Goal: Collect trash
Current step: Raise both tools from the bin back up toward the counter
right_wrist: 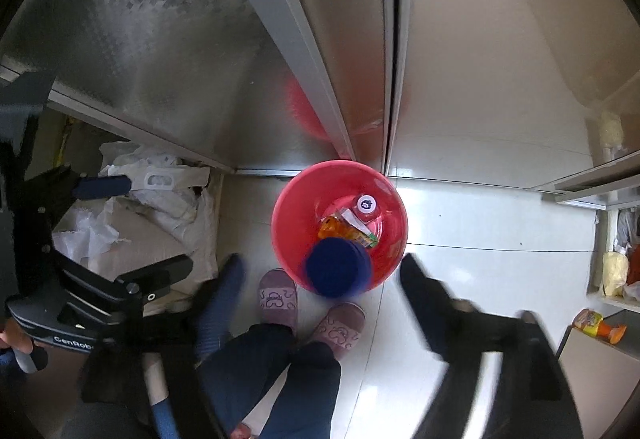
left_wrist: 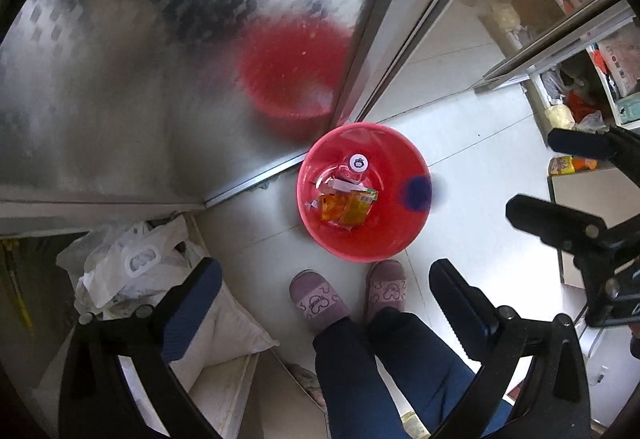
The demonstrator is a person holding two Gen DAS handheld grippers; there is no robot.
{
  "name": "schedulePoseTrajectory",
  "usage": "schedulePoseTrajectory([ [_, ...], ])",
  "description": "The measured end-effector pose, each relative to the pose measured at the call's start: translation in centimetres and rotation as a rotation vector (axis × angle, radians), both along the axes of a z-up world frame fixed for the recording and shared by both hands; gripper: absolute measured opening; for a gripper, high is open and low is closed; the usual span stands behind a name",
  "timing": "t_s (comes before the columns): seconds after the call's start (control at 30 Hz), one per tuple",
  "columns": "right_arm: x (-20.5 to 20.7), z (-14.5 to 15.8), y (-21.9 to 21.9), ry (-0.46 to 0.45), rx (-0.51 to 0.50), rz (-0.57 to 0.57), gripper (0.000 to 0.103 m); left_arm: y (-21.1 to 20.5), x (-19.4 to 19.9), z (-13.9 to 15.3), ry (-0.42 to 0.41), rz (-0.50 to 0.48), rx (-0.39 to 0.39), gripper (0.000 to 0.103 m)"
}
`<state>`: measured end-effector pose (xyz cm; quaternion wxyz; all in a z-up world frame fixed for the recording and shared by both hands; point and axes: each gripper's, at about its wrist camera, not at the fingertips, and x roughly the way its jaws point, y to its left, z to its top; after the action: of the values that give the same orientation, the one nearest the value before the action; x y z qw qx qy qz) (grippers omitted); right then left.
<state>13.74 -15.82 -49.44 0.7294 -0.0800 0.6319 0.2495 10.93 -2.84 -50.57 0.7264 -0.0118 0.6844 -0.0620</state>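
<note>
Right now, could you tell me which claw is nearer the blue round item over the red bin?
Right. The blue round item sits just ahead between the right claw's open fingers; from the left claw it looks small and off to the side.

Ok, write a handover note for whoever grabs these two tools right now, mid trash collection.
Left tool: open, empty.
Right tool: open, empty.
Blue round item: blurred just over the red bin, held by neither tool, seemingly dropping in.
Done: capped bottle and orange wrapper lie in the bin.
Left: possibly the orange bottle lying on the surface at right.
</note>
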Motion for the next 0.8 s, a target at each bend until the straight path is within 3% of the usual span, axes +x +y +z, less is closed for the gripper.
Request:
schedulePoseTrajectory([
  [0.13, -0.6, 0.7, -0.5, -0.010, -0.020, -0.005, 0.092, 0.0, -0.4, 0.9, -0.014, -0.028, 0.001, 0.103],
  [0.33, -1.4, 4.3, -1.5, -0.045, -0.026, -0.046, 0.100, -1.1, -1.2, 5.4, -0.081, -0.081, -0.002, 0.103],
  [0.53, -2.5, 10.5, -3.4, -0.117, -0.030, -0.103, 0.102, -2.3, -1.5, 12.9, -0.171, -0.117, -0.006, 0.103],
  [0.8, -4.3, 22.2, -5.8, -0.242, -0.008, -0.148, 0.102, -3.2, -1.1, 24.8, -0.281, -0.104, -0.050, 0.103],
])
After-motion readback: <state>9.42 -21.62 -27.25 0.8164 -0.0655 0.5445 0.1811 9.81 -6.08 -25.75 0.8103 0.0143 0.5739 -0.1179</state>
